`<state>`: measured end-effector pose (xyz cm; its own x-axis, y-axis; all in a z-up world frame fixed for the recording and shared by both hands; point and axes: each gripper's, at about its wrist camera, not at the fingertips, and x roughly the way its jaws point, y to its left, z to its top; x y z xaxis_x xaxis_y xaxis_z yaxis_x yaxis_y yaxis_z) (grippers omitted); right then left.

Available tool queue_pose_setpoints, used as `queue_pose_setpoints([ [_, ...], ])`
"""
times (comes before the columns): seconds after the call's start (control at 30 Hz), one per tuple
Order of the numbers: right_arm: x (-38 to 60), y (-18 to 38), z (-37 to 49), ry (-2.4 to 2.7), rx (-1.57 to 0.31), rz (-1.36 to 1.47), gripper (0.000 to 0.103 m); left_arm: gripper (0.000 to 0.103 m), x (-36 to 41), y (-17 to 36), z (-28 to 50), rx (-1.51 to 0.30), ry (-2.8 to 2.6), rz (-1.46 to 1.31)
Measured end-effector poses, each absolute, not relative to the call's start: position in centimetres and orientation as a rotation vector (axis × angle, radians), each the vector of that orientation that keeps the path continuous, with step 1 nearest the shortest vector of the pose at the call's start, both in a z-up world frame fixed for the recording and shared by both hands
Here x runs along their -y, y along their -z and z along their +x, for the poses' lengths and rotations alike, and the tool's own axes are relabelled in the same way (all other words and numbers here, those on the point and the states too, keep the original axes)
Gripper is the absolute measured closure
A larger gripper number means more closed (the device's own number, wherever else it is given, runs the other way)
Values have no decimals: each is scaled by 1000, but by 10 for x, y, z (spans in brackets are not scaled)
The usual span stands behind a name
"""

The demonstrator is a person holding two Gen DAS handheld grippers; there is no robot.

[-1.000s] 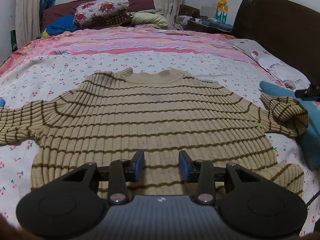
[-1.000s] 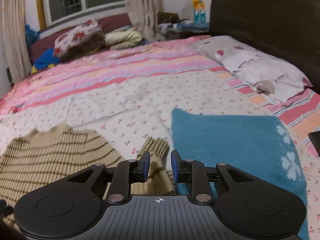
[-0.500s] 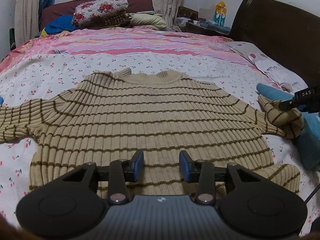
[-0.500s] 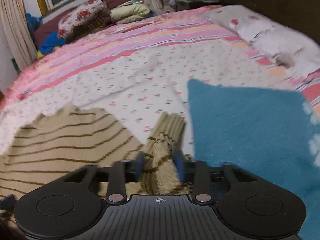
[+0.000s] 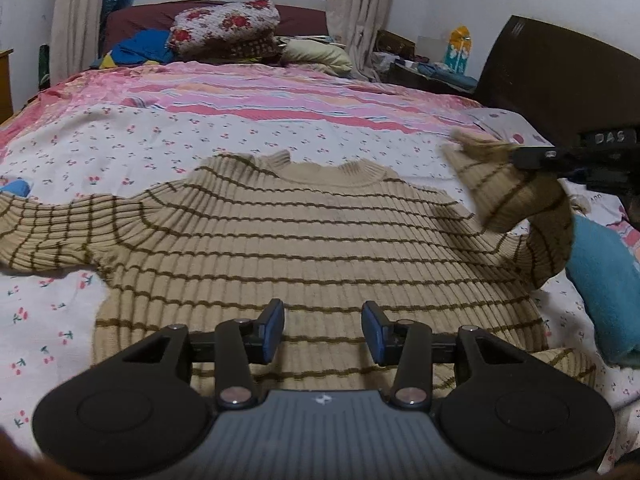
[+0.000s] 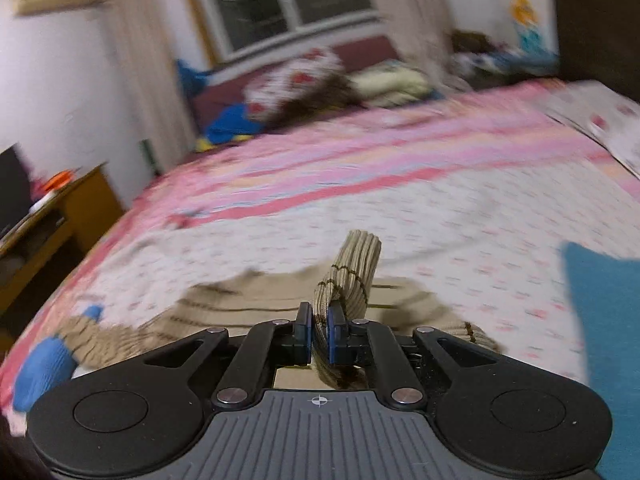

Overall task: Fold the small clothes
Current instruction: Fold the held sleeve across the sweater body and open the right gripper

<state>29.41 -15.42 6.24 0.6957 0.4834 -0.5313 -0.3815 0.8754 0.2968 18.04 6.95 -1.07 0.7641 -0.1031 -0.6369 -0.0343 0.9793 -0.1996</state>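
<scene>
A beige sweater with brown stripes (image 5: 304, 240) lies flat on the bed, collar away from me. My left gripper (image 5: 322, 330) is open and empty, hovering over the sweater's hem. My right gripper (image 6: 319, 330) is shut on the sweater's right sleeve cuff (image 6: 352, 276) and holds it lifted. In the left wrist view the right gripper (image 5: 516, 156) shows at the right with the lifted sleeve (image 5: 516, 192) hanging over the sweater's right shoulder. The left sleeve (image 5: 44, 228) lies spread to the left.
A blue towel (image 5: 604, 280) lies right of the sweater; it also shows in the right wrist view (image 6: 604, 320). The bed (image 5: 200, 136) has a cherry-print sheet and pink striped cover. Pillows (image 5: 224, 28) sit at the far end. A dark headboard (image 5: 560, 76) stands at right, a wooden nightstand (image 6: 60, 216) at left.
My right gripper has shut on the right sleeve cuff, lifted it off the bed and swung it left toward the sweater's body. The left gripper has stayed open over the hem.
</scene>
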Motion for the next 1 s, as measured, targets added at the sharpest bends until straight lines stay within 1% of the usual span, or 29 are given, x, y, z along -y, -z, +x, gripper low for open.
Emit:
queue_pose_setpoints([
  [0.1, 116, -43, 284, -573, -690, 119, 87, 55, -72, 12, 177, -707, 25, -205],
  [0.2, 100, -30, 275, -641, -742, 90, 87, 55, -77, 14, 170, -702, 13, -201],
  [0.37, 109, -26, 259, -631, -762, 18, 87, 55, -88, 18, 165, -697, -10, -238],
  [0.47, 119, -27, 267, -575, -762, 0, 86, 54, -89, 19, 165, -695, -15, -243],
  [0.53, 124, -24, 272, -542, -759, -30, 80, 54, -90, 20, 165, -693, -16, -245],
  [0.57, 124, -21, 273, -522, -759, -62, 75, 54, -91, 21, 165, -692, -17, -246],
  [0.6, 124, -18, 272, -511, -759, -100, 73, 54, -91, 21, 165, -692, -17, -247],
  [0.8, 103, -8, 265, -576, -748, -207, 73, 54, -96, 25, 165, -699, -29, -255],
  [1.0, 56, -7, 282, -647, -709, -300, 72, 54, -102, 26, 163, -690, -47, -253],
])
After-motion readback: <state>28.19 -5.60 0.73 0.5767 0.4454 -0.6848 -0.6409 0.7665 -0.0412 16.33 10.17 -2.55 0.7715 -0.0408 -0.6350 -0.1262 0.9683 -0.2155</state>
